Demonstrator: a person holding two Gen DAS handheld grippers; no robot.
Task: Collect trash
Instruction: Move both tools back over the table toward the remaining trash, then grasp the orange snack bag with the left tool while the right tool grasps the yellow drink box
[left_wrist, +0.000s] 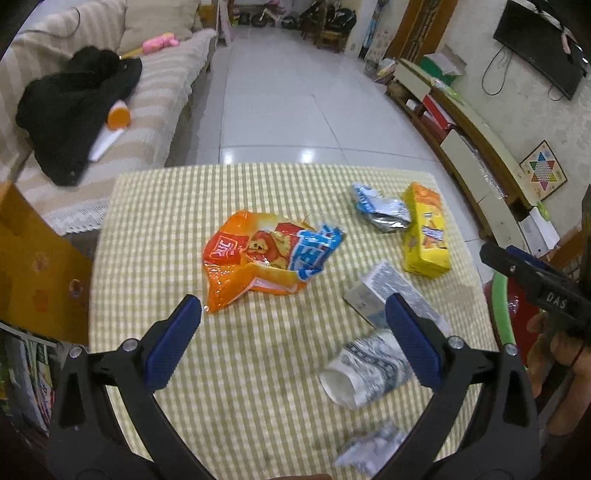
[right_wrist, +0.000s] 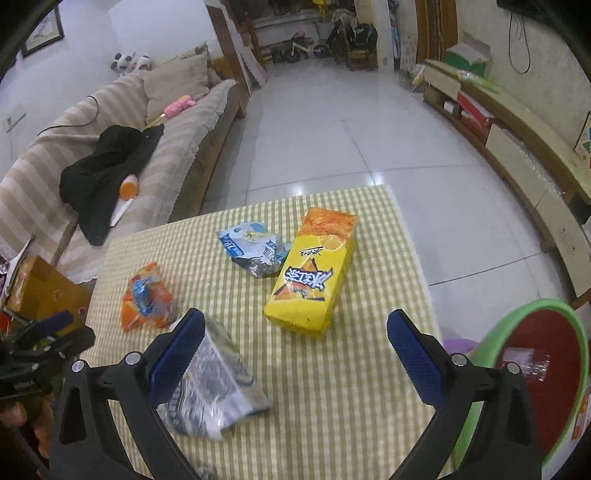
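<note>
A: Which colours has the tablecloth (left_wrist: 258, 387)?
B: Yellow and white checks. The snack bag (left_wrist: 266, 254) is orange with a blue part, the box (right_wrist: 314, 273) is yellow and orange.
A: And the bin (right_wrist: 532, 373)?
B: Green rim, red inside. The paper cup (left_wrist: 365, 373) is white with grey print.
</note>
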